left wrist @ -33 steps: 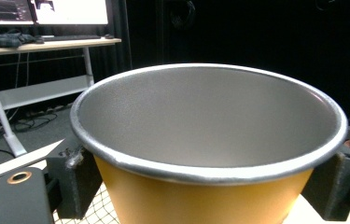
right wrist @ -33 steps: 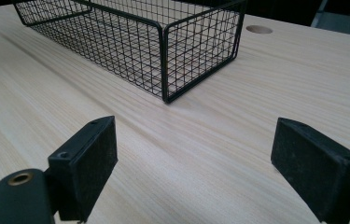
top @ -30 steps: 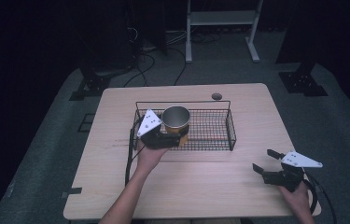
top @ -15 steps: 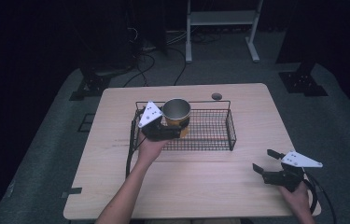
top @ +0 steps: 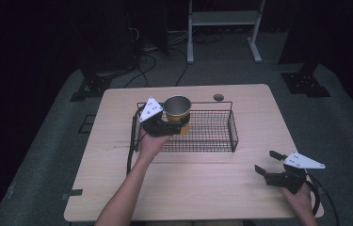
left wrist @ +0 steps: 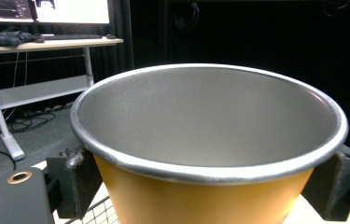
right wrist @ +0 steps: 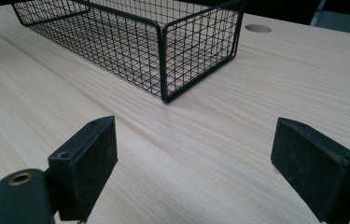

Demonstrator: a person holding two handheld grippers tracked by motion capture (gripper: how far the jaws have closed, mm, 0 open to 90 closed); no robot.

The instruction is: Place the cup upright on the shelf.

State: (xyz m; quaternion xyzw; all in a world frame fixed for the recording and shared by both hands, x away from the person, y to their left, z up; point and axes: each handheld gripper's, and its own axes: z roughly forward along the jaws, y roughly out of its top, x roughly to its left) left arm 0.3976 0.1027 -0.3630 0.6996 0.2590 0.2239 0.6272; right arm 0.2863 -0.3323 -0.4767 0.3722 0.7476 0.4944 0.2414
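Observation:
A yellow cup (top: pixel 177 107) with a silvery inside is held upright over the left end of the black wire basket (top: pixel 233 134). My left gripper (top: pixel 180 124) is shut on the cup, one pad on each side of its wall. In the left gripper view the cup (left wrist: pixel 200 200) sits between the pads (left wrist: pixel 74 182) of the left gripper (left wrist: pixel 205 186), with basket mesh just below. My right gripper (top: pixel 264 161) rests low at the table's front right, open and holding nothing. The right gripper view has the right gripper (right wrist: pixel 200 165) over bare wood, facing the basket's (right wrist: pixel 163 60) corner.
The basket stands mid-table on the light wooden table (top: pixel 202 188); no contents show inside it. A round cable hole (top: pixel 218 97) lies behind the basket. Cables trail from both grippers. A white desk frame (top: pixel 221 19) stands on the floor beyond the table.
My left gripper has raised the cup, carrying it a little farther from the person over the basket's left end. The right gripper has stayed still and open.

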